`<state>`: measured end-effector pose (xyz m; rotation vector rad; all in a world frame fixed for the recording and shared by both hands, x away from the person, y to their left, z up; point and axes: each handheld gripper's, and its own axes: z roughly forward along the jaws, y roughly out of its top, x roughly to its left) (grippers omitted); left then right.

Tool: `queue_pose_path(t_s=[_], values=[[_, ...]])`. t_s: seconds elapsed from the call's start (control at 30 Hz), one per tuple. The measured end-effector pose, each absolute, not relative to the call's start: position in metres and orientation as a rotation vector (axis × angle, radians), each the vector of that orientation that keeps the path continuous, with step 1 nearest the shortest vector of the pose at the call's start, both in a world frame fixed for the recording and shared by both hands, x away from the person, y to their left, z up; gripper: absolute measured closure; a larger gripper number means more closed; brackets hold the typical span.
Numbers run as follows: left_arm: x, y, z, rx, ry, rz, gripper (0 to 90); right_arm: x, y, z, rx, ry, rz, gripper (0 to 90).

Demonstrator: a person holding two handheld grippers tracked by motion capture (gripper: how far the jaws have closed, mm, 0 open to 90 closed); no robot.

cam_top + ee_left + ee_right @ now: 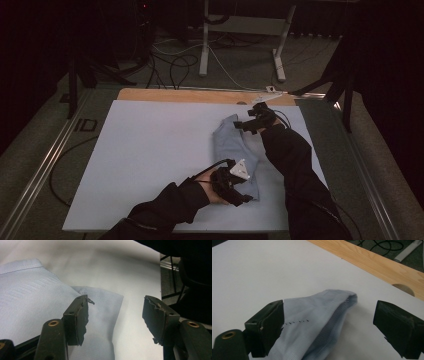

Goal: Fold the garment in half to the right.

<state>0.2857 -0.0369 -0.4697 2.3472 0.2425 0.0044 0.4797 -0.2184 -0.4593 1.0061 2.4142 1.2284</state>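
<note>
A light blue folded garment (235, 150) lies on the white table sheet (150, 150), running from the far middle toward the near right. My left gripper (239, 194) hovers over its near end, jaws apart; in the left gripper view the cloth's corner (105, 305) lies under the left jaw and nothing is pinched. My right gripper (246, 125) stands open at the far end; in the right gripper view the rounded cloth end (329, 307) lies between the jaws, untouched by the pads.
A bare wooden strip (200, 96) with a round hole edges the table's far side. Beyond it are a metal stand (205, 45) and cables (175, 65) on the floor. A dark sleeve (295, 165) crosses the table's near right.
</note>
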Motion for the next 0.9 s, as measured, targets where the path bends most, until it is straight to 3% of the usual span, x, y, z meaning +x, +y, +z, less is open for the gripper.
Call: queue_pose_path(t_s=[0.53, 0.73, 0.9], values=[[0.293, 0.015, -0.463, 2.283, 0.321, -0.038, 23.5, 0.472, -0.21, -0.453, 0.945, 2.426, 1.252, 10.6], [0.294, 0.049, -0.46, 2.249, 0.336, -0.036, 6.3, 0.466, -0.206, -0.454, 0.949, 2.438, 1.26, 9.6], [0.292, 0.08, -0.465, 2.228, 0.404, 0.012, 1.2, 0.471, -0.203, -0.458, 0.976, 2.431, 1.264, 9.6]])
